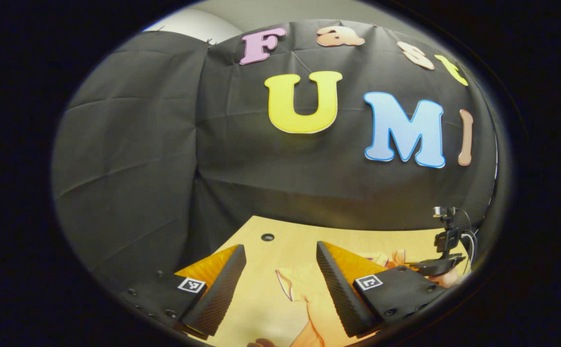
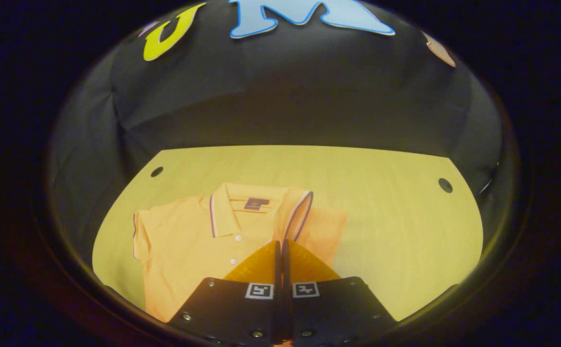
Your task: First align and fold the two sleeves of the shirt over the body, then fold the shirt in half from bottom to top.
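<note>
- left gripper: released, its two fingers spread wide with nothing between them; it is held above the table, and the camera looks mostly at the booth wall.
- below the gap between the left gripper's fingers lies part of the shirt, flat on the wood; which part of the garment this is cannot be told from the left gripper view.
- at the right edge of the left gripper view, the other gripper shows low over the table, with a small camera and cables on a mount above it; its state cannot be read from there.
- right gripper: clenched, the fingers meeting in a thin line. whether cloth is pinched between them cannot be told; the tips sit over the shirt's front, just right of the button placket.
- shirt: a yellow-orange polo lying face up on the table, collar toward the wall, on the table's left half in the right gripper view.
- its sleeve on the left of that view lies spread outward and flat; on the right side, cloth lies turned inward beside the collar.
- two round holes are set in the far corners of the table.
</note>
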A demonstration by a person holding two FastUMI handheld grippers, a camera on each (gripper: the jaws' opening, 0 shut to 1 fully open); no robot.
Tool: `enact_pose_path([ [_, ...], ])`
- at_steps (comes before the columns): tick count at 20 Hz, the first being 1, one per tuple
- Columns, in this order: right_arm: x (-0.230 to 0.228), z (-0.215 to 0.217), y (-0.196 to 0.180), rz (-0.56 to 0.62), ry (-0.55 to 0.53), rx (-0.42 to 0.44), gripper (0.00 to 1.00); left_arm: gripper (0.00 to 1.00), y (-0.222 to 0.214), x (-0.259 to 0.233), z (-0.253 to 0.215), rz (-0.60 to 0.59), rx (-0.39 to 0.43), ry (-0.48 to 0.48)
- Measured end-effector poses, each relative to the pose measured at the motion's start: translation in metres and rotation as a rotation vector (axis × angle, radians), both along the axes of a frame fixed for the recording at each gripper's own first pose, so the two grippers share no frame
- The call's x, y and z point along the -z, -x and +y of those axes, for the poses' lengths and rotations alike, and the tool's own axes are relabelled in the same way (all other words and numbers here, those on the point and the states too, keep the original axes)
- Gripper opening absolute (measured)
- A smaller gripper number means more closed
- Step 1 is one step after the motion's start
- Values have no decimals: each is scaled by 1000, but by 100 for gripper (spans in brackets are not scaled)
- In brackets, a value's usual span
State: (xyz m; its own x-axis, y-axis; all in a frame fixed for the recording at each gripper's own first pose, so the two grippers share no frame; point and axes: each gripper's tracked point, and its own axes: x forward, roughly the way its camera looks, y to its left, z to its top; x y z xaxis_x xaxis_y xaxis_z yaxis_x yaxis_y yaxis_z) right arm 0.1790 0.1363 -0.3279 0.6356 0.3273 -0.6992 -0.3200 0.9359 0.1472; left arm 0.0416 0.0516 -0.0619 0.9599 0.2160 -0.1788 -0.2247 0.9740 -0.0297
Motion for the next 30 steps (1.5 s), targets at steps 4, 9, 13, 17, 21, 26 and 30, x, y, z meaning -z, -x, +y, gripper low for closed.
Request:
enact_pose_path([
  [4,26,16,10,50,38,-48,0,97,11,10,14,18,-27,2],
  [9,41,17,11,74,86,-50,2,96,17,15,30,27,-48,8],
  [13,31,11,12,67,84,-31,22,96,10,24,31,40,-36,20],
  [17,-13,0,12,-15,45,21,47,97,-13,48,21,84,22,43],
  [21,-82,-5,24,-121,-47,59,49,97,-59,97,6,150,98,66],
  [26,-152,-16,56,-213,-125,109,49,97,-107,166,-2,238,166,58],
  [30,-183,-27,83,-239,-141,142,49,97,-135,225,-8,318,197,65],
])
